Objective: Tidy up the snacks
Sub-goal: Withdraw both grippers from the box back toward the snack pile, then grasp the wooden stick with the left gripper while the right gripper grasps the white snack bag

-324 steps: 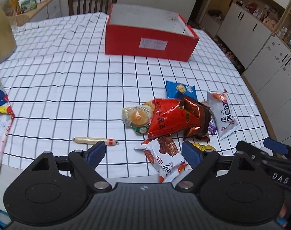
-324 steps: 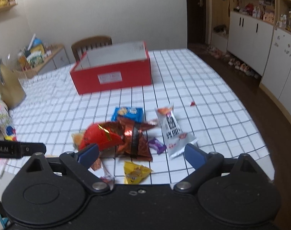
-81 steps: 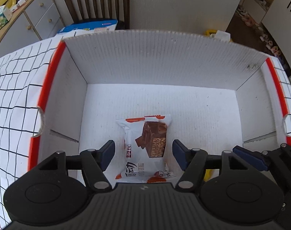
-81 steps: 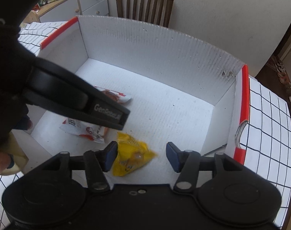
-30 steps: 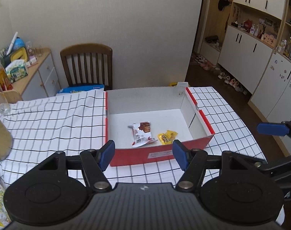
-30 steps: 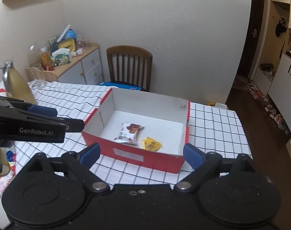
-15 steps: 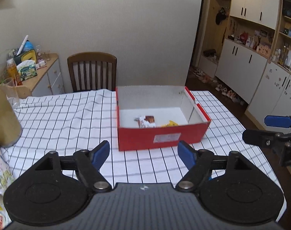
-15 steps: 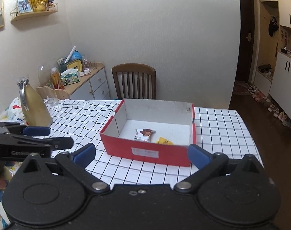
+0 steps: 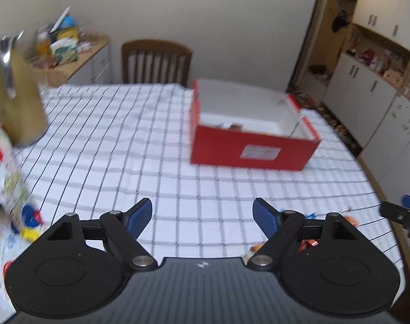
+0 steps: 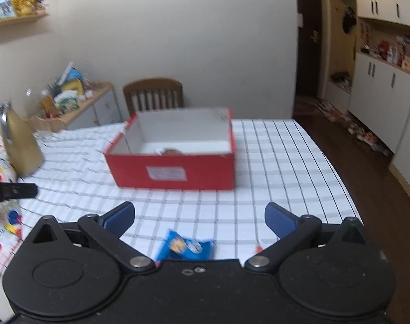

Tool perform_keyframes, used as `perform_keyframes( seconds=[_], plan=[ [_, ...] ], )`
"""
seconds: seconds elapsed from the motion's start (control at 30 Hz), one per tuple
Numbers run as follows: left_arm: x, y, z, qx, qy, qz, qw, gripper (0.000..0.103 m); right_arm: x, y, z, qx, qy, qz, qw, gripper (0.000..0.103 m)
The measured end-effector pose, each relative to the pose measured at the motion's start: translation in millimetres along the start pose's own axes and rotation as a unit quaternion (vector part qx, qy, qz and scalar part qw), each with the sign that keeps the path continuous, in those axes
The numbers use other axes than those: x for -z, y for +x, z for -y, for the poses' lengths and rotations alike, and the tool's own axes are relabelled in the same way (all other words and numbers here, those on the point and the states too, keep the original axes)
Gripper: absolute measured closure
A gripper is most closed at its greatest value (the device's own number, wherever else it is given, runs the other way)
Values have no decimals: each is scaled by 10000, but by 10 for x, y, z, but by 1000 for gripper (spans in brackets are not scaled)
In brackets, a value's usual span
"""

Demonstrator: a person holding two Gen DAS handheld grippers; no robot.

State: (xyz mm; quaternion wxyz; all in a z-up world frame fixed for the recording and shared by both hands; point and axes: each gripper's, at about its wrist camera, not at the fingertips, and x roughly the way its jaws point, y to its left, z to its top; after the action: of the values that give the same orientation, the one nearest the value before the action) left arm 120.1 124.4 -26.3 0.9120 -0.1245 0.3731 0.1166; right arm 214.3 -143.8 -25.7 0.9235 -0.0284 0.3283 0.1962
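Note:
The red cardboard box (image 9: 250, 151) stands on the checked tablecloth, with a brown-and-white snack packet (image 9: 233, 127) just showing over its front wall; the box also shows in the right wrist view (image 10: 175, 171). My left gripper (image 9: 202, 214) is open and empty, well short of the box. My right gripper (image 10: 199, 216) is open and empty above a blue snack packet (image 10: 187, 248) lying near the table's front edge. Bits of orange-red wrappers (image 9: 309, 243) peek out behind my left gripper's right finger. The right gripper's tip (image 9: 399, 214) shows at the far right of the left view.
A gold kettle (image 9: 15, 102) stands at the table's left side, beside a colourful printed bag (image 9: 7, 178). A wooden chair (image 10: 153, 95) is behind the table. A sideboard with clutter (image 10: 69, 100) is at the back left, white cabinets (image 10: 380, 94) at the right.
Both grippers have pulled back from the box toward the table's near edge and dropped lower. The blue packet and orange wrappers have come into view. Both stay open.

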Motion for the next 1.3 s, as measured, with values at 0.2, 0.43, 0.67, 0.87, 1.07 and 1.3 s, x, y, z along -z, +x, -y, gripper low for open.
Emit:
perform_keyframes(
  seconds=[0.2, 0.43, 0.67, 0.87, 1.07, 1.3],
  plan=[
    [272, 217, -80, -385, -128, -510, 9979, 21, 286, 84, 173, 245, 86, -308, 9992, 0],
    [542, 521, -196, -621, -613, -1322, 9874, 22, 472, 274, 369, 277, 478, -730, 9958, 0],
    [765, 860, -425, -655, -1716, -2363, 9542, 22, 532, 478, 539, 368, 803, -1020, 9909, 1],
    [823, 968, -400, -567, -2223, -2620, 9374, 23, 544, 575, 606, 418, 842, -1132, 9891, 3],
    [784, 1050, -311, -677, -2203, -2634, 9367, 33, 529, 677, 640, 387, 857, -1273, 9874, 10],
    [725, 1105, -225, -880, -1847, -2568, 9446, 58, 533, 765, 641, 383, 796, -1409, 9861, 18]
  ],
)
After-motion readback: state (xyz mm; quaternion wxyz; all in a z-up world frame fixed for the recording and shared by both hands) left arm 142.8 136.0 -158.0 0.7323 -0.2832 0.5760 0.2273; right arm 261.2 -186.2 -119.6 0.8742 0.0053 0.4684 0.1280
